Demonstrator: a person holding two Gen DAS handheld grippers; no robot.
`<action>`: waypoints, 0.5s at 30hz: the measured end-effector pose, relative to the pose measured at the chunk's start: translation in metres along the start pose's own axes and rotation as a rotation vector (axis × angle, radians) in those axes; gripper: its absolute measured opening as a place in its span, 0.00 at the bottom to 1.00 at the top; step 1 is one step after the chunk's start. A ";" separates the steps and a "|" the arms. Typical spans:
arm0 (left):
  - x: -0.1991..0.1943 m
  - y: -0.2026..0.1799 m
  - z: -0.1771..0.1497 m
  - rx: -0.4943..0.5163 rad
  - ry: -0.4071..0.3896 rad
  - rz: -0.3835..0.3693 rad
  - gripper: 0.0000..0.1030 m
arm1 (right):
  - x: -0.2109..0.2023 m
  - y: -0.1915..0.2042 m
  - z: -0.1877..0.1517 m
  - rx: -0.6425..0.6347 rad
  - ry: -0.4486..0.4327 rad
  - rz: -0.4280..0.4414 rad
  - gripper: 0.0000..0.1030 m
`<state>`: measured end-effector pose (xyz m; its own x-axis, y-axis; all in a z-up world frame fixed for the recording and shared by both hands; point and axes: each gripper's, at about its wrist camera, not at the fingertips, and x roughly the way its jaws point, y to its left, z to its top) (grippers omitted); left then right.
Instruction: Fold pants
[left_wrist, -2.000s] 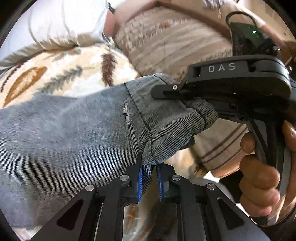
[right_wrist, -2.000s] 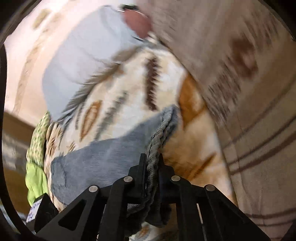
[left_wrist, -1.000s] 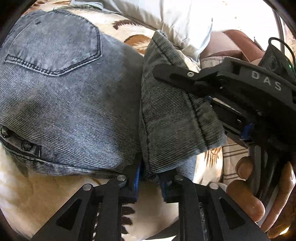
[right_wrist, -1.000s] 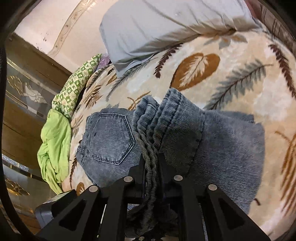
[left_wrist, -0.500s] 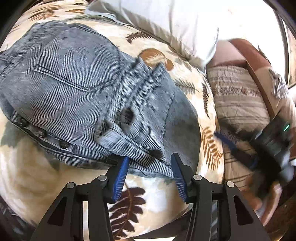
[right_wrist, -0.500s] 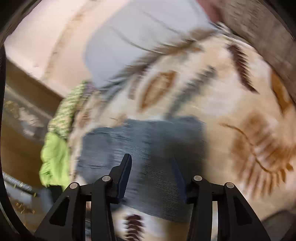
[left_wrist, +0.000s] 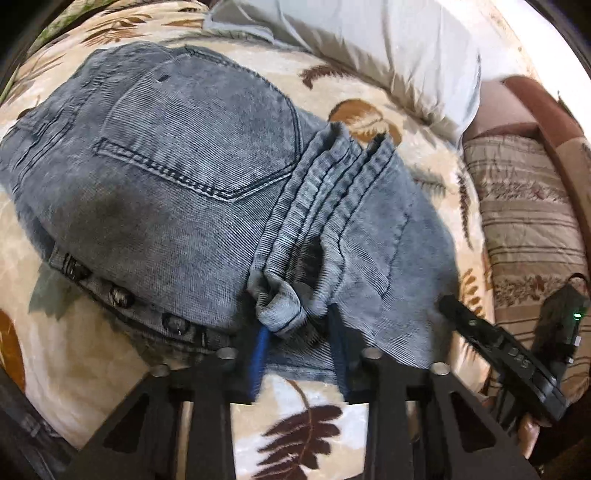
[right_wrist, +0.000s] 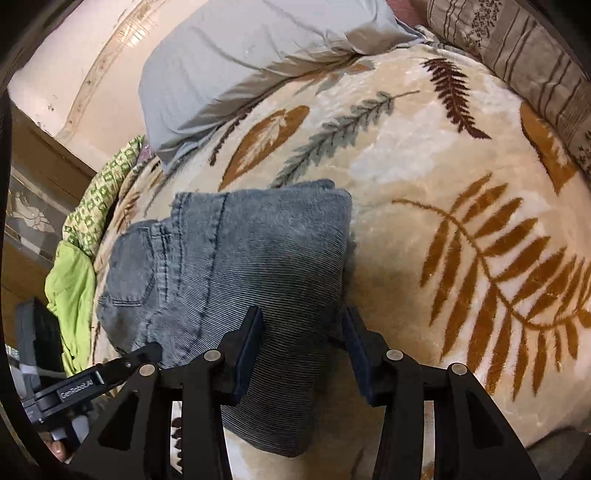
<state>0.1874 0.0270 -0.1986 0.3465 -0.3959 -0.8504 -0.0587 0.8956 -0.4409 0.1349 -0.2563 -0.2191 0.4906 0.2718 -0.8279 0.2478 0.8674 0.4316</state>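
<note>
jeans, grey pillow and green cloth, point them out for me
jeans (left_wrist: 192, 155), left wrist view, on the back pocket
grey pillow (right_wrist: 251, 59), right wrist view, on its top face
green cloth (right_wrist: 70, 280), right wrist view, on the bright plain part

Black tongs on both sides, silver screws at the joints, blue pads inside; one arm reads "GenRobot.AI", a green light glows.

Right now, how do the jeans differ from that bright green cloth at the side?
The jeans are grey-blue denim, folded flat on the leaf-patterned blanket; the green cloth is lime, crumpled at its left edge. The jeans show seams and a pocket; the green cloth looks plain. Both are soft fabric.
</note>
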 end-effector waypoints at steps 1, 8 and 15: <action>-0.007 -0.001 -0.005 0.002 -0.012 -0.007 0.15 | 0.001 -0.001 -0.001 0.001 0.006 0.017 0.38; -0.005 0.013 -0.018 -0.018 -0.025 -0.066 0.14 | 0.003 0.002 -0.002 -0.013 0.003 0.029 0.30; -0.003 0.018 -0.033 0.045 -0.095 -0.030 0.15 | 0.003 0.012 -0.005 -0.072 -0.025 0.004 0.30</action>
<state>0.1547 0.0379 -0.2135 0.4351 -0.4038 -0.8048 -0.0051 0.8927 -0.4507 0.1353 -0.2424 -0.2182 0.5124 0.2660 -0.8165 0.1854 0.8942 0.4076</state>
